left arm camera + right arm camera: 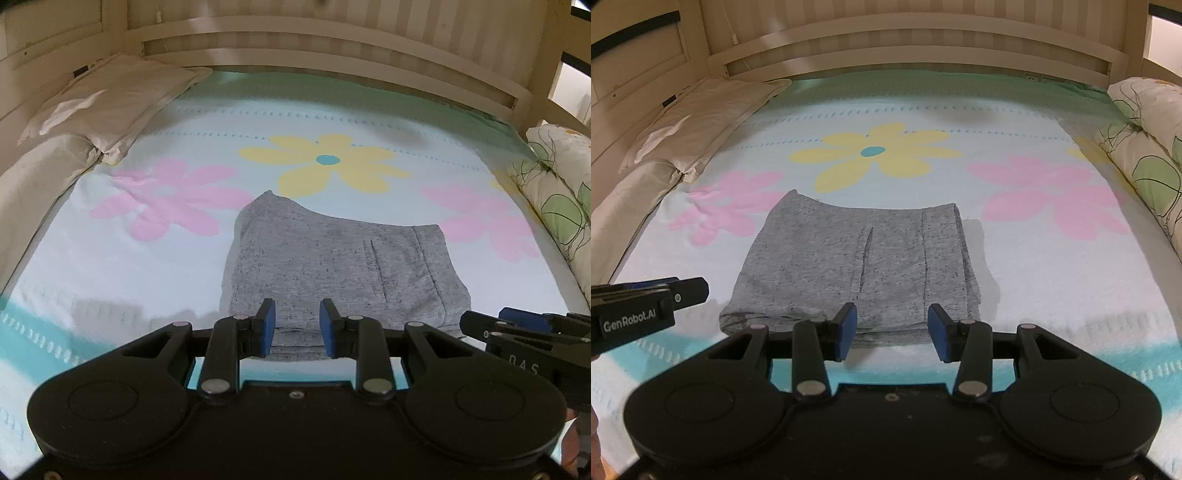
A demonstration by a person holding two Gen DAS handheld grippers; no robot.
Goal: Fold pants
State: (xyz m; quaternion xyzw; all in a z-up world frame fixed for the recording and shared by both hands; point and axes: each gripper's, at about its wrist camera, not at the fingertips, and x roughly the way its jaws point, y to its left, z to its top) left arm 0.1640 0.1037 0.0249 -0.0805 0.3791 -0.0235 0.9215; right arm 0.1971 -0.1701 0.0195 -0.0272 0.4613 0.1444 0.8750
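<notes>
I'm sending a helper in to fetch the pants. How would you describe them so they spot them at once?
On the bed's flower-print sheet, look toward the near edge, just below the big yellow flower. The pants lie there folded into a compact block. They are the only speckled grey thing; the pillows at the sides are pale.

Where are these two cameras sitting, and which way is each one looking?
Left wrist view: sits on the left gripper, looking forward over its open blue-padded fingers at the folded gray pants on the flowered bedsheet; the right gripper pokes in at the right edge.
Right wrist view: sits on the right gripper, also open, facing the same way; the left gripper enters at the left edge.
Both share the pants, the yellow flower, the white pillow and the wooden bed rail.
</notes>
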